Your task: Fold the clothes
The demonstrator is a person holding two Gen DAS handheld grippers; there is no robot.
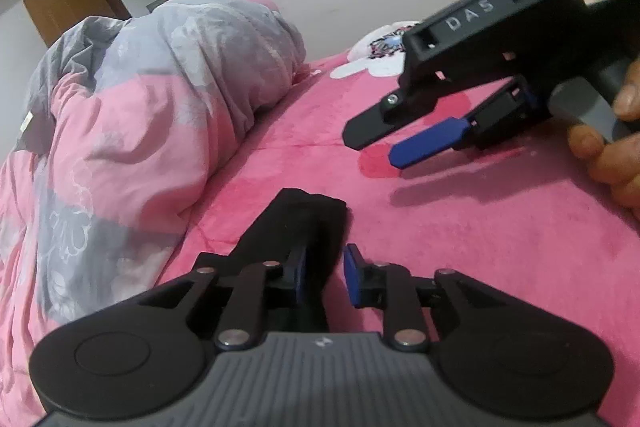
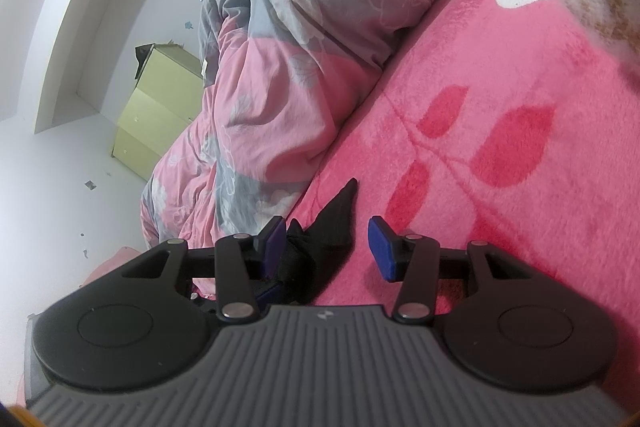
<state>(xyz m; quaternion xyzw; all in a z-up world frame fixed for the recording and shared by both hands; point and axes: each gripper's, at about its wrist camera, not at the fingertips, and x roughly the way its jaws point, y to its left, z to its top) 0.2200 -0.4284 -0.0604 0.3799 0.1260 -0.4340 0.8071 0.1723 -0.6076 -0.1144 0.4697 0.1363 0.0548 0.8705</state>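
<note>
I see a bunched pink-and-grey quilt (image 1: 152,99) heaped along the far side of the bed (image 1: 480,247), crowding the black garment (image 1: 304,223) that lies on the pink blanket just beside it. My left tongs (image 1: 324,267) stand partly open over the garment's near end; whether the pads touch it I cannot tell. My right tongs (image 1: 380,143) hang above the blanket, parted, holding nothing. The hand (image 1: 612,147) gripping them is cut off at the frame edge.
</note>
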